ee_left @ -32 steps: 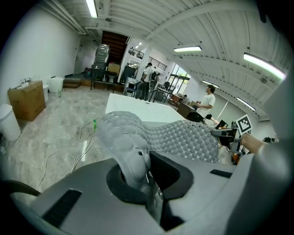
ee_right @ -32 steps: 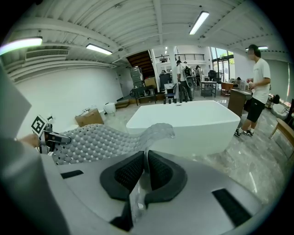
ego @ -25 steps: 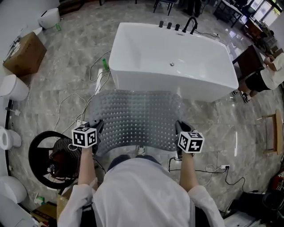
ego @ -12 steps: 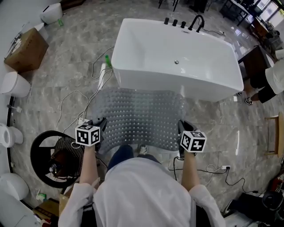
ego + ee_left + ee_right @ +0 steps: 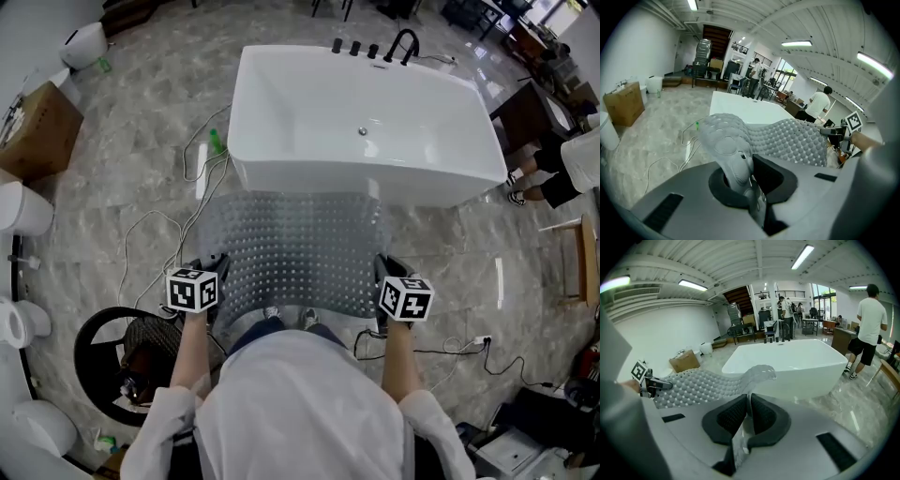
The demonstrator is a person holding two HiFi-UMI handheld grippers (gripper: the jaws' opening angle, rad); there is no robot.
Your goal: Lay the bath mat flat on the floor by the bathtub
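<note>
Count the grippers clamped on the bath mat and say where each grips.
2. The left gripper is shut on the bath mat at its near left corner; the right gripper at its near right corner. None seems hidden.

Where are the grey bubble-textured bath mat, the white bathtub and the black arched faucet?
grey bubble-textured bath mat point(image 5: 300, 248): head view, middle of the stretched sheet.
white bathtub point(image 5: 281, 176): head view, near outer wall.
black arched faucet point(image 5: 403, 43): head view, curved spout.

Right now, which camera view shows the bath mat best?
The head view: nearly all the bath mat spreads before the bathtub. Each gripper view shows only the corner its jaws pinch and part of the bumpy surface.
</note>
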